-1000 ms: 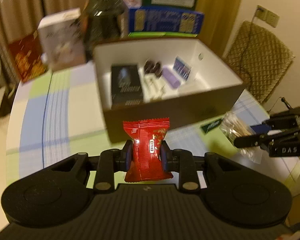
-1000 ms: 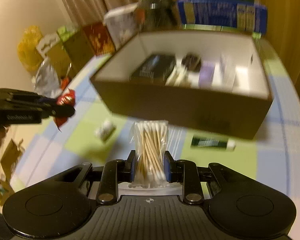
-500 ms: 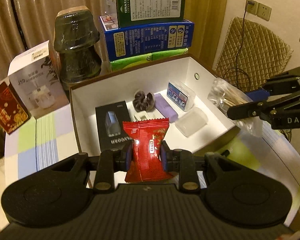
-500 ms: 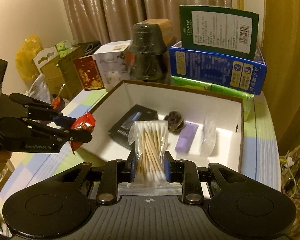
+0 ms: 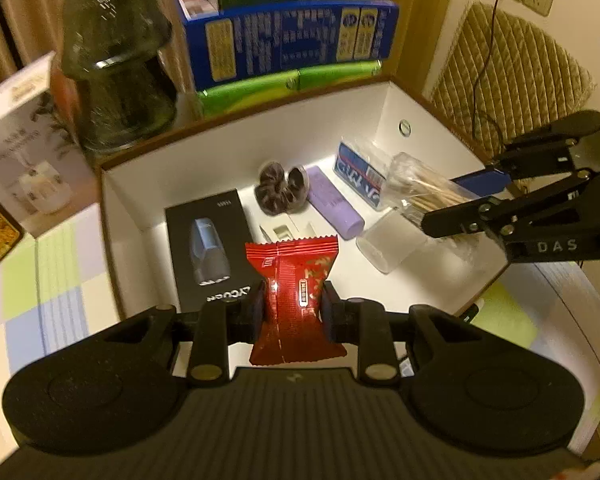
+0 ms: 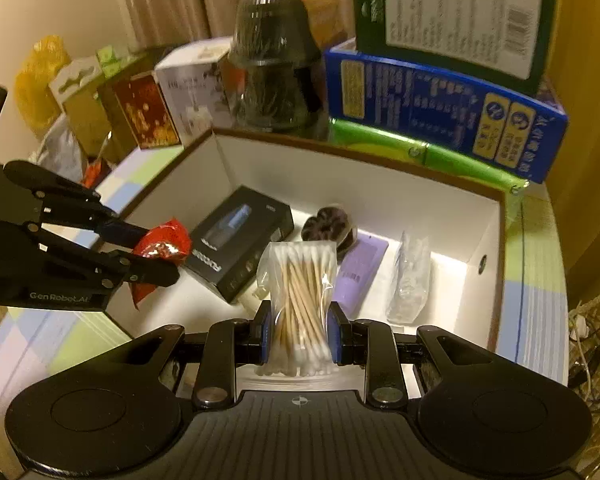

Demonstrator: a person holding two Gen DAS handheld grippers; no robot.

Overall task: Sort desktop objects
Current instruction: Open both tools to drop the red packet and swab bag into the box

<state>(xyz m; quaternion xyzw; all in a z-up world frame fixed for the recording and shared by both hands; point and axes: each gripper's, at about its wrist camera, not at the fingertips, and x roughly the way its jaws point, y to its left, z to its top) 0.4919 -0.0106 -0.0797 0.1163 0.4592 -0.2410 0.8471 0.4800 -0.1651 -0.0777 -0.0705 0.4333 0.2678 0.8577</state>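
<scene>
My left gripper (image 5: 293, 307) is shut on a red candy packet (image 5: 294, 284) and holds it over the near edge of the open white-lined box (image 5: 388, 108). My right gripper (image 6: 301, 332) is shut on a clear bag of cotton swabs (image 6: 300, 292) over the box's near right part (image 6: 496, 240). The right gripper shows in the left wrist view (image 5: 460, 208) with the swab bag (image 5: 420, 188). The left gripper shows in the right wrist view (image 6: 156, 260) with the candy (image 6: 162, 244).
The box holds a black product box (image 5: 208, 248), a dark scrunchie (image 5: 282, 192), a purple tube (image 5: 334, 208), a blue-white packet (image 5: 356, 172) and a clear case (image 5: 388, 244). Behind it stand a dark jar (image 5: 116, 60), stacked blue and green boxes (image 5: 292, 40) and a white carton (image 5: 24, 140).
Both grippers have moved forward from in front of the box to over its inside, each keeping hold of its item. The views have closed in on the box contents.
</scene>
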